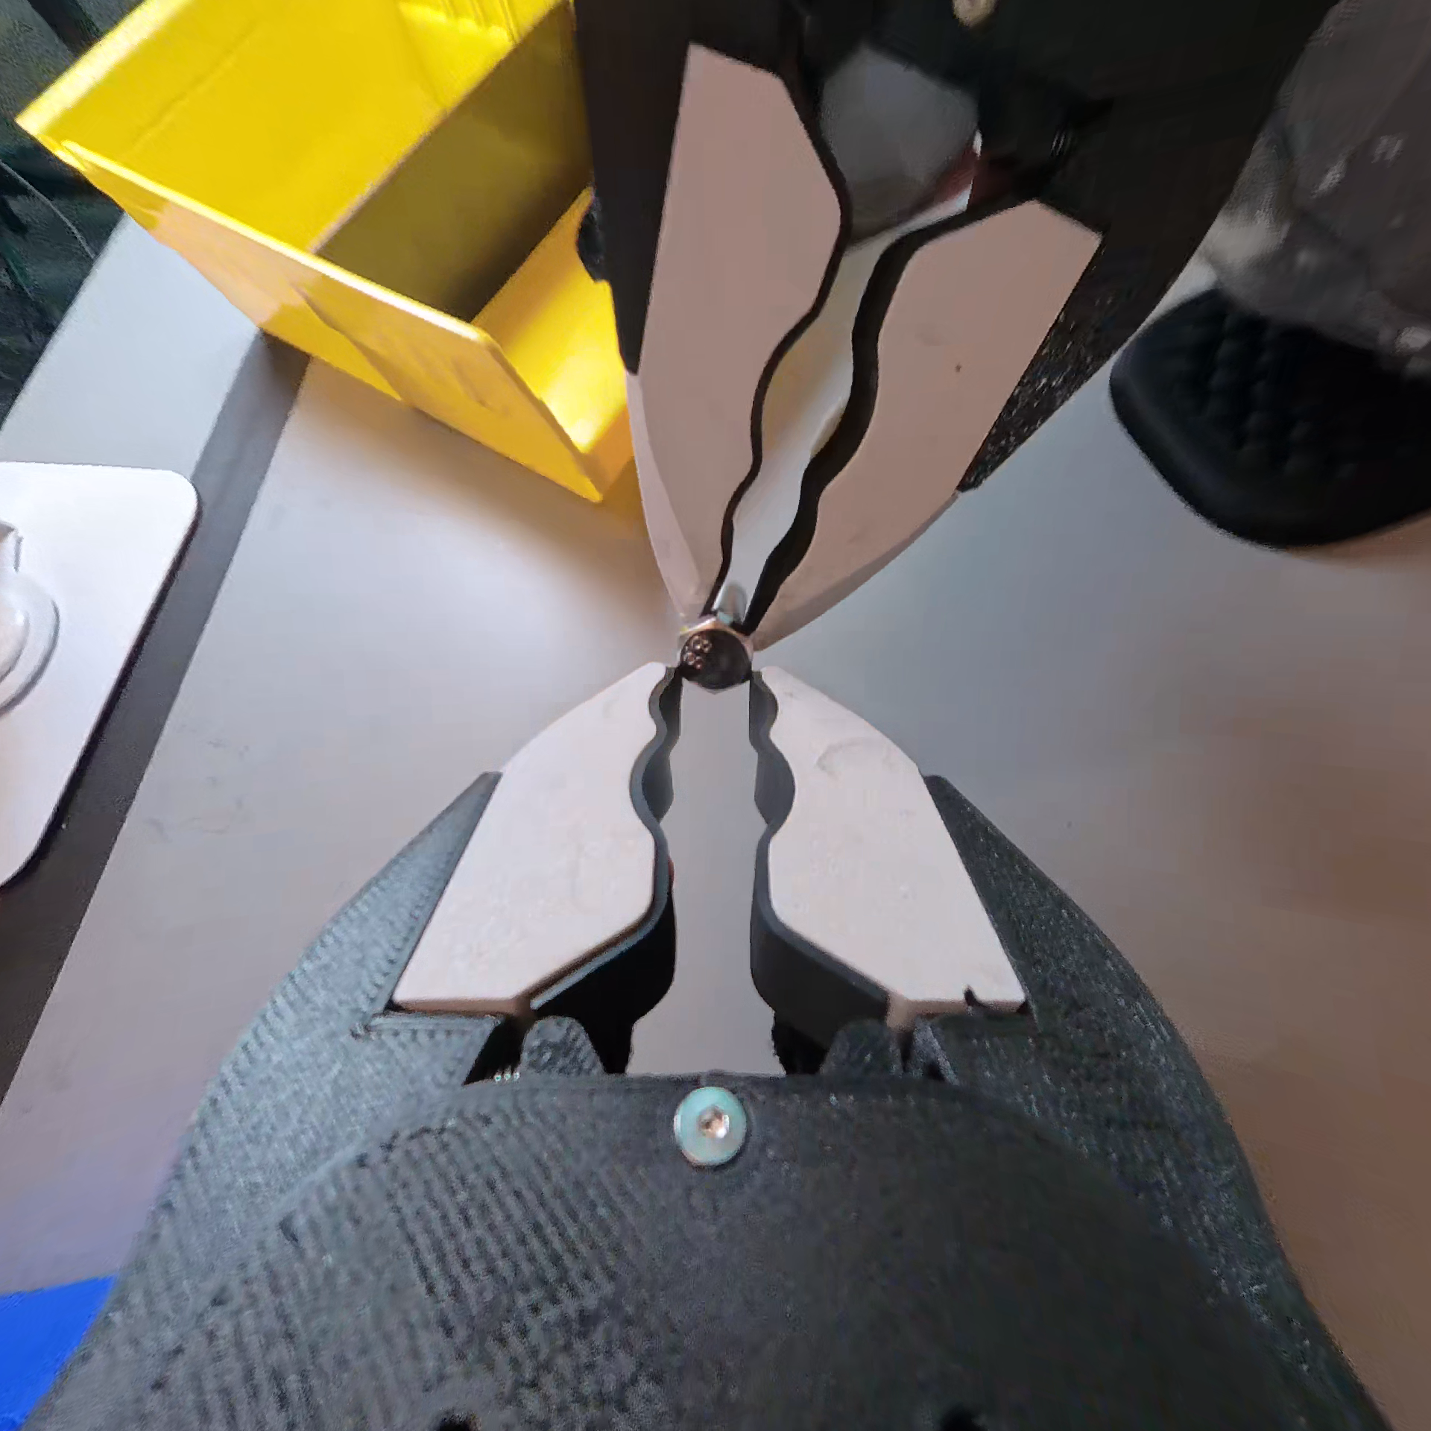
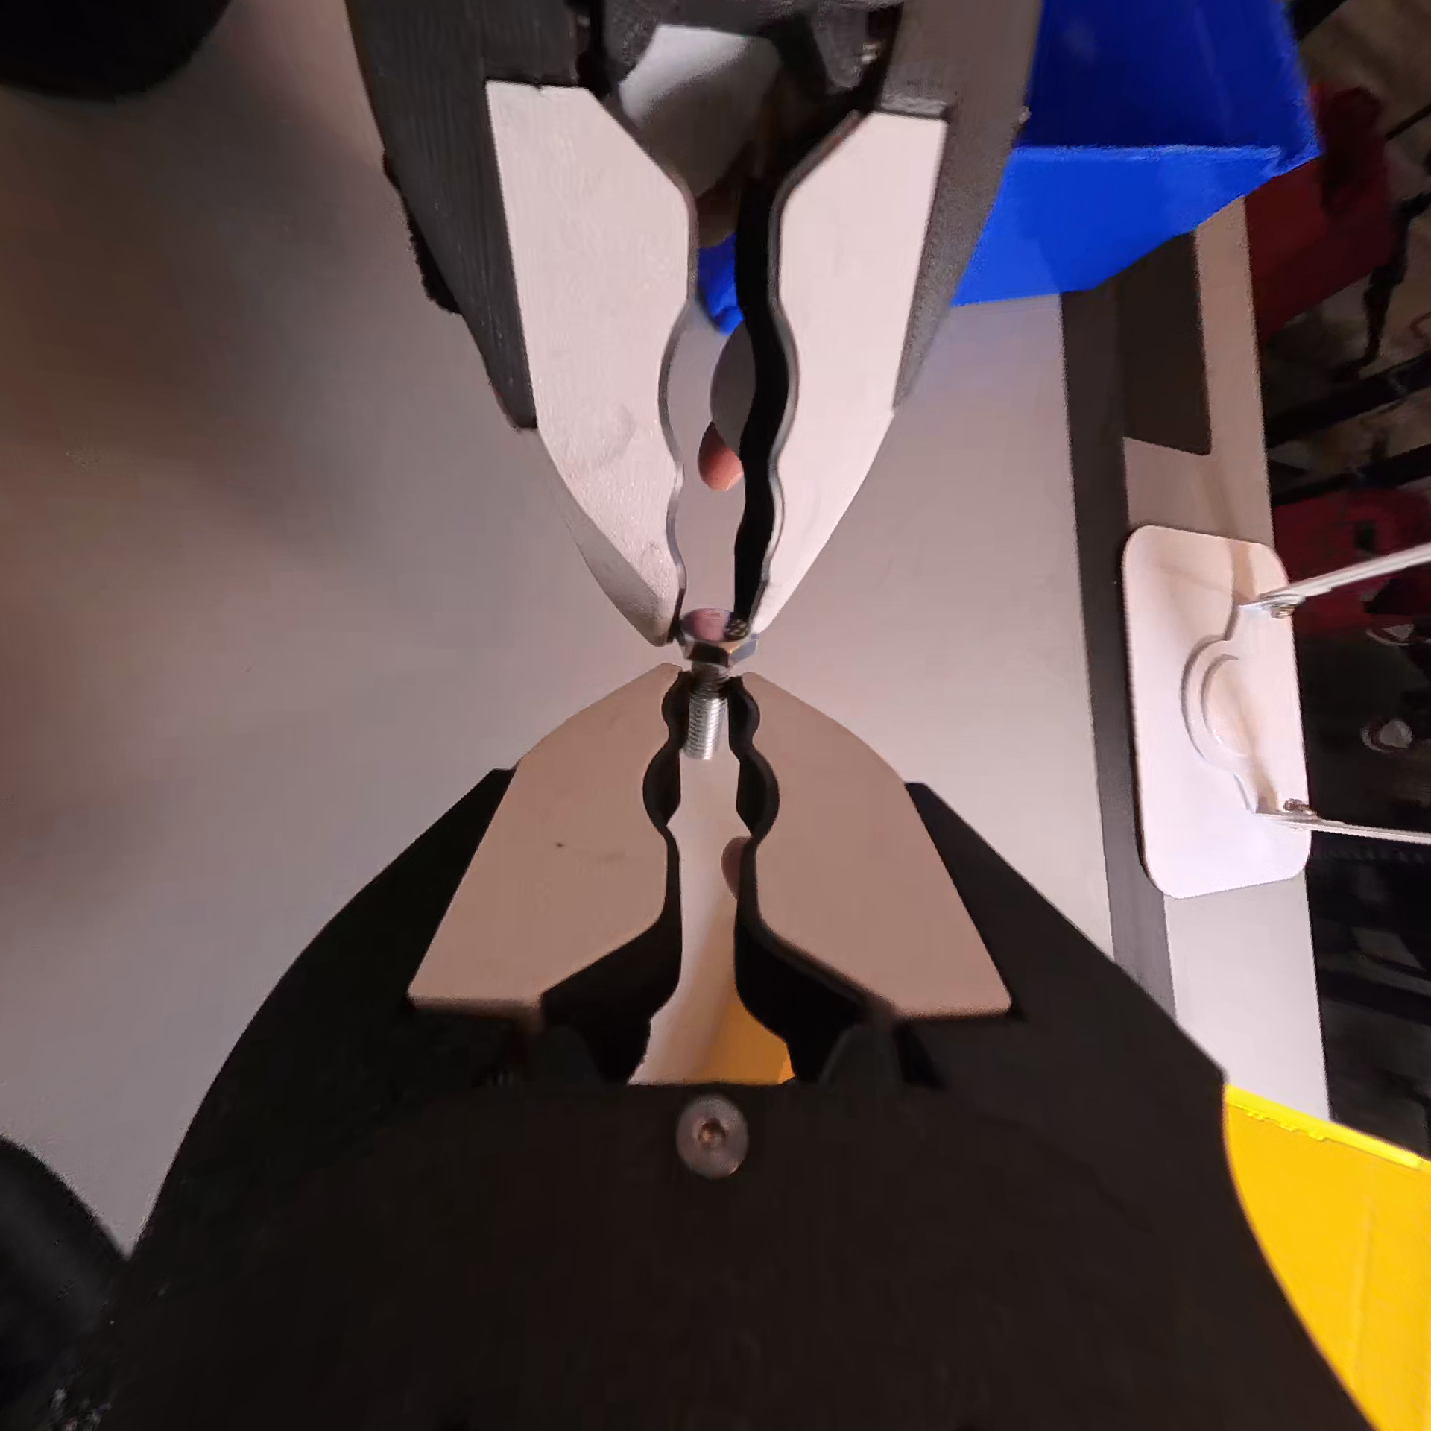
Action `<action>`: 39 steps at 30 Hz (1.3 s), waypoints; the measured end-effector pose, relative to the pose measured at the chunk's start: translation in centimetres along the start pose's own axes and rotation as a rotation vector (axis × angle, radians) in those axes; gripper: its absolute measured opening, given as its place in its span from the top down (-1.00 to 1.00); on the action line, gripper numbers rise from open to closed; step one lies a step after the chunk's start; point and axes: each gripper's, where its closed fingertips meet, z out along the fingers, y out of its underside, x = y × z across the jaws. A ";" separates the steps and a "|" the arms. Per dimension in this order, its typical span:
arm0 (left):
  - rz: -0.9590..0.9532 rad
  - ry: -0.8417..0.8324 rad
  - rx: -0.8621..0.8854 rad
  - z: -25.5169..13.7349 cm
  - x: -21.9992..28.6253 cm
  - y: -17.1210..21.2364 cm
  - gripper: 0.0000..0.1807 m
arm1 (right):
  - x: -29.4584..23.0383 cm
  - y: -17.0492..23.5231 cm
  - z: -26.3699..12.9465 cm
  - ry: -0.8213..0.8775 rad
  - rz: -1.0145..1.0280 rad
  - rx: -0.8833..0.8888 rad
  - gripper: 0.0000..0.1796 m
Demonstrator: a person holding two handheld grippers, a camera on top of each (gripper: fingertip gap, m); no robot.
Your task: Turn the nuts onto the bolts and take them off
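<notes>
Shiny metal bolt [image 2: 701, 724], glossy yellow plastic bin [image 1: 372, 232]

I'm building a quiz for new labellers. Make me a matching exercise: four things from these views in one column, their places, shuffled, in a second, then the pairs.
Things:
1. nut
2. threaded end of the bolt
3. yellow bin
4. blue bin

Places:
A. behind the left hand-held gripper, seen from the right wrist
B. between the fingers of the right hand-held gripper
C. on the bolt, where the tips of both hand-held grippers meet
D. behind the right hand-held gripper, seen from the left wrist

Pairs: 1-C, 2-B, 3-D, 4-A
</notes>
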 end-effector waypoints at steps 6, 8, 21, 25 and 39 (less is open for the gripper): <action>-0.139 -0.163 0.344 -5.0 -4.6 -3.6 0.70 | 8.6 1.1 -5.3 0.336 0.189 0.160 0.90; -0.194 -0.221 0.445 -7.0 -6.2 -4.1 0.69 | 14.0 4.0 -8.0 0.518 0.304 0.142 0.90; -0.314 -0.408 0.594 -12.8 -11.7 -1.8 0.71 | 24.9 27.4 -2.9 0.420 0.739 -0.315 0.89; -0.354 -0.420 0.607 -13.2 -12.7 -0.8 0.72 | 24.7 29.5 -0.1 0.359 0.777 -0.424 0.90; -0.364 -0.467 0.581 -14.2 -13.9 0.1 0.73 | 26.4 18.9 -6.5 0.605 0.783 0.010 0.71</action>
